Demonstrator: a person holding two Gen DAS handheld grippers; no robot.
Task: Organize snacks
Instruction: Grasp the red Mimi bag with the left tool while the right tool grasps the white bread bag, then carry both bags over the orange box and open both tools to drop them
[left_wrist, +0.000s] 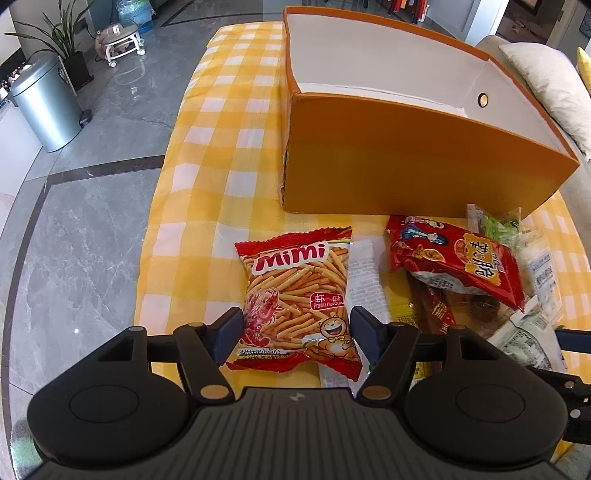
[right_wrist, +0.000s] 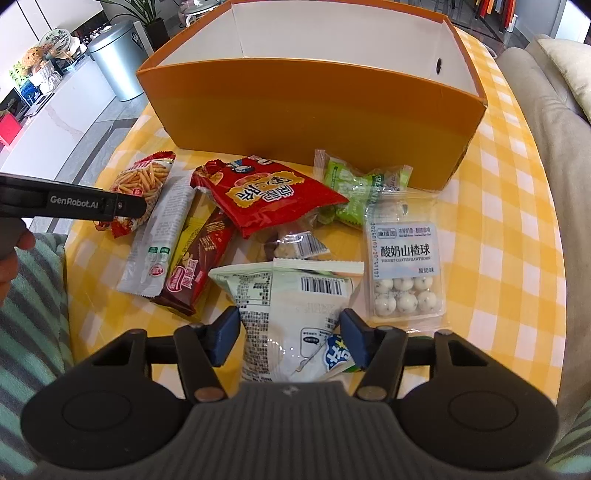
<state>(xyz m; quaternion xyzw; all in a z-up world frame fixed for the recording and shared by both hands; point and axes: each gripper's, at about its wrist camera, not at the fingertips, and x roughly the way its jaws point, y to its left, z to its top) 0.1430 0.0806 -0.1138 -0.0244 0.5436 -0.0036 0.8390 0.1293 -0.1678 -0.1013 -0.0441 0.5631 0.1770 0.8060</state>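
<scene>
An orange box (left_wrist: 406, 162) with a white inside stands open on the yellow checked table; it shows in the right wrist view (right_wrist: 303, 110) too. My left gripper (left_wrist: 295, 338) is open, its fingers on either side of a red Mimi prawn-stick bag (left_wrist: 295, 295), which lies flat. My right gripper (right_wrist: 288, 338) is open around a white-green snack bag (right_wrist: 291, 314) lying on the table. The Mimi bag (right_wrist: 142, 184) also shows in the right wrist view, partly behind the left gripper's side.
A snack pile lies in front of the box: a red bag (right_wrist: 266, 195), a brown bar (right_wrist: 199, 254), a white stick pack (right_wrist: 162, 236), green packets (right_wrist: 354, 188), a tray of yogurt hawthorn balls (right_wrist: 404, 269). A sofa (right_wrist: 546, 110) is at right, a metal bin (left_wrist: 44, 99) at left.
</scene>
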